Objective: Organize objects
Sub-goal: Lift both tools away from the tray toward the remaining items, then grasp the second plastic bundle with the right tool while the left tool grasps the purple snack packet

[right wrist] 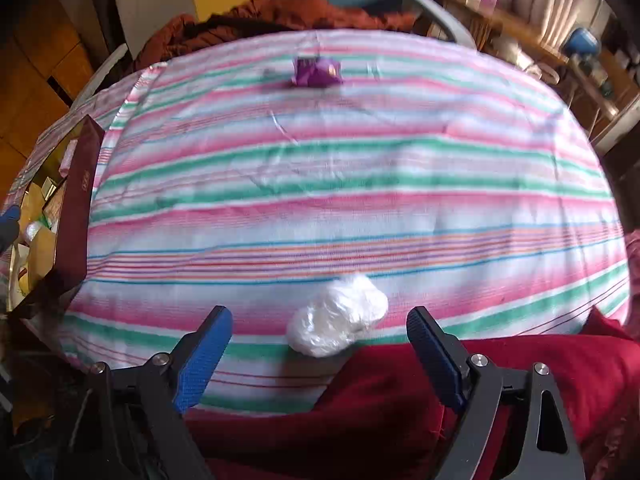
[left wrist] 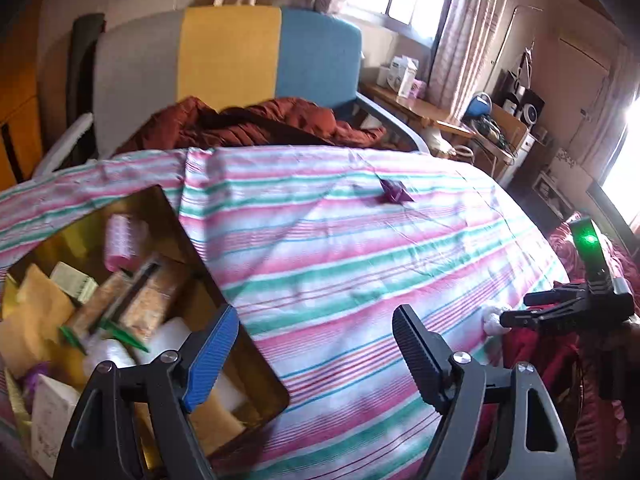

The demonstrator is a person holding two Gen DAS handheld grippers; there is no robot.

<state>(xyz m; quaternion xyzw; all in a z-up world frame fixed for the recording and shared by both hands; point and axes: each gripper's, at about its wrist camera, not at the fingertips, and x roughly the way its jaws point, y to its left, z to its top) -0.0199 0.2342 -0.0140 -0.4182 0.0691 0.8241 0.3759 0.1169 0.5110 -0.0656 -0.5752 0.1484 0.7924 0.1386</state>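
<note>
A gold-lined tin box (left wrist: 256, 364) with a dark red outside (right wrist: 78, 200) sits at the left of the striped cloth, holding several packets and a pink roll. My left gripper (left wrist: 312, 344) is open and empty over the box's right edge. A white crumpled plastic bundle (right wrist: 338, 316) lies near the cloth's front edge, just ahead of and between the fingers of my open right gripper (right wrist: 320, 344). The bundle shows small in the left wrist view (left wrist: 492, 318) beside the right gripper (left wrist: 568, 308). A purple wrapper (right wrist: 316, 72) (left wrist: 394, 192) lies far back on the cloth.
The striped cloth (right wrist: 360, 168) covers a rounded surface. A dark red blanket (right wrist: 400, 400) lies at the front. A rust-coloured quilt (left wrist: 248, 120) and a grey, yellow and blue headboard (left wrist: 228, 56) stand behind. A cluttered wooden desk (left wrist: 440, 116) is at the right.
</note>
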